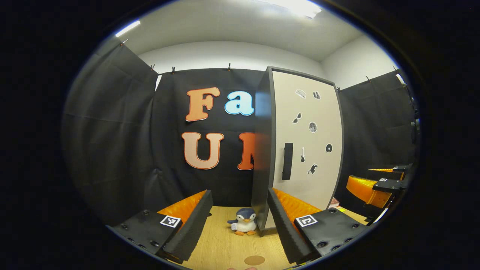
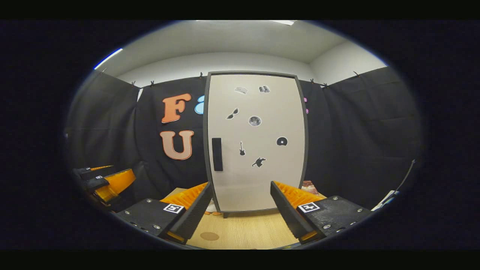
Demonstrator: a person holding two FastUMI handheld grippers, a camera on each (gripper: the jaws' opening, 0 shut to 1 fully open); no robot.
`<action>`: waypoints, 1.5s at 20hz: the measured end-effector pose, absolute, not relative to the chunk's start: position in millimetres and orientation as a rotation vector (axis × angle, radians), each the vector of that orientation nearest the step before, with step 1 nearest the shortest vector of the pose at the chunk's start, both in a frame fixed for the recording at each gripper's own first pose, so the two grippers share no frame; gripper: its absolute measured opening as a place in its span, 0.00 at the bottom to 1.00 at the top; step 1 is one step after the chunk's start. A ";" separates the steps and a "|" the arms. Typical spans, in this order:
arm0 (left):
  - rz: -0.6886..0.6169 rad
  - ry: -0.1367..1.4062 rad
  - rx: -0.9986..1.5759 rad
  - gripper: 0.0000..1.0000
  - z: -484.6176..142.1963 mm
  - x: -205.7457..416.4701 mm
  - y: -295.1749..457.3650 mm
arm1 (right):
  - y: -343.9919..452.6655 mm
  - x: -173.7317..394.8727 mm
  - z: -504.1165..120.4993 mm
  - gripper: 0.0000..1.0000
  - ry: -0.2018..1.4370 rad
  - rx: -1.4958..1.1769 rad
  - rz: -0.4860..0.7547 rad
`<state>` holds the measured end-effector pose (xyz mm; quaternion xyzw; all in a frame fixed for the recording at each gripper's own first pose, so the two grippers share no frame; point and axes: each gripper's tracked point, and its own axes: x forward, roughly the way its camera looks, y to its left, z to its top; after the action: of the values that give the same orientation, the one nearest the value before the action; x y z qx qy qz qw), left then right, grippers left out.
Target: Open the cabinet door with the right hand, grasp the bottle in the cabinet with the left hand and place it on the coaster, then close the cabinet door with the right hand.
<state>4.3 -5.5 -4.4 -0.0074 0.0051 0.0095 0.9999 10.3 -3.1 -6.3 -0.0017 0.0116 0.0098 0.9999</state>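
Door (image 2: 258,142) shut (handle (image 2: 216,154) facing right tool (image 2: 240,210)); both tools gape empty, left tool (image 1: 240,225) near coaster (image 1: 254,260).

Screwed claw (image 1: 240,225) bodies, square markers

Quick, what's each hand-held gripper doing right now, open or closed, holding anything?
Left hand-held gripper: open, holding nothing, pointed toward the cabinet's left edge.
Right hand-held gripper: open, holding nothing, facing the closed cabinet door.
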 end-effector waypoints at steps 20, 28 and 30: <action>0.048 0.032 -0.024 0.96 -18.1 27.8 30.4 | 46.6 98.9 12.5 0.95 0.010 -0.033 0.083; 0.083 0.042 -0.041 0.96 -29.5 51.8 67.0 | 74.2 174.0 29.3 0.97 -0.014 -0.031 0.102; 0.096 0.052 -0.039 0.95 -34.6 58.6 77.8 | 76.9 193.2 30.0 0.95 -0.009 -0.032 0.098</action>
<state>58.6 77.8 -34.6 -0.0194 0.0260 0.0481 0.9983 193.2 76.9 30.0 -0.0160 -0.0043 0.0492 0.9987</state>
